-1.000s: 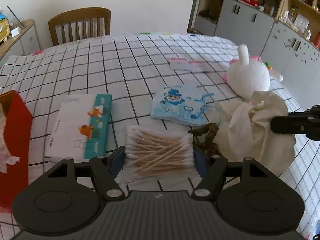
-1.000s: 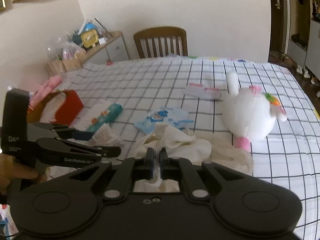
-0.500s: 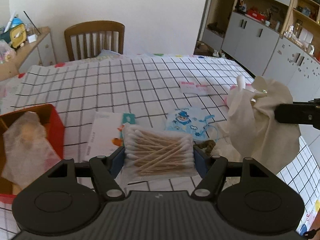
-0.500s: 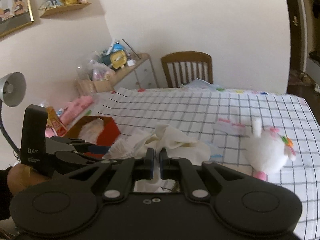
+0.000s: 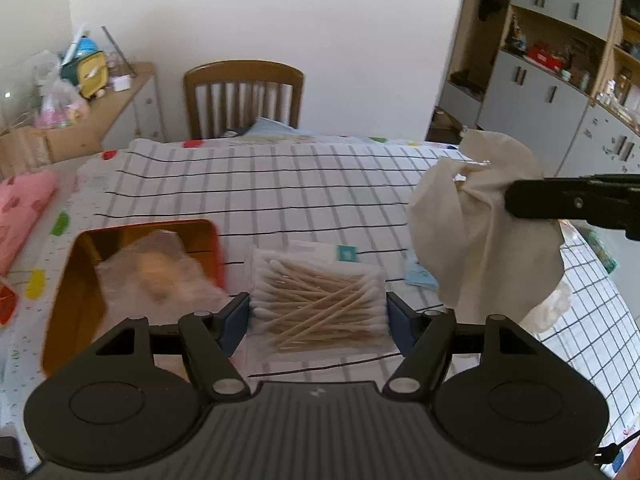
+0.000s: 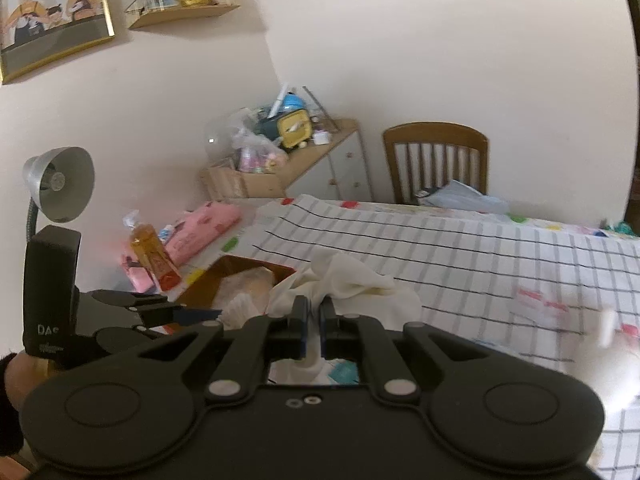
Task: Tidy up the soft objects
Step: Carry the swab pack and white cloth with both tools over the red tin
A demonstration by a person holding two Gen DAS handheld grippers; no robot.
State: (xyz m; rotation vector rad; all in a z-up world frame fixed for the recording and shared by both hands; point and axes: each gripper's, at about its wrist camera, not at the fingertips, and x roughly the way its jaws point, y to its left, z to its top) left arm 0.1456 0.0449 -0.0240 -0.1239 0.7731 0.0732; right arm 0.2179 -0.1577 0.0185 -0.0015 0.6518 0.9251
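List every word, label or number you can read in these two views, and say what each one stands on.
"DA", cut off: white letters on the black block of the left gripper, seen in the right wrist view.
Smaller print under it: too blurred to read.
Print on the orange bottle's red label: unreadable.
Pink-printed white packet on the checked tablecloth: blurred, unreadable.

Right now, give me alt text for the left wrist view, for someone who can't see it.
The left gripper holds a clear pack of cotton swabs above a checked tablecloth. Beside it, the right gripper pinches a cream cloth aloft; an open red box sits left.
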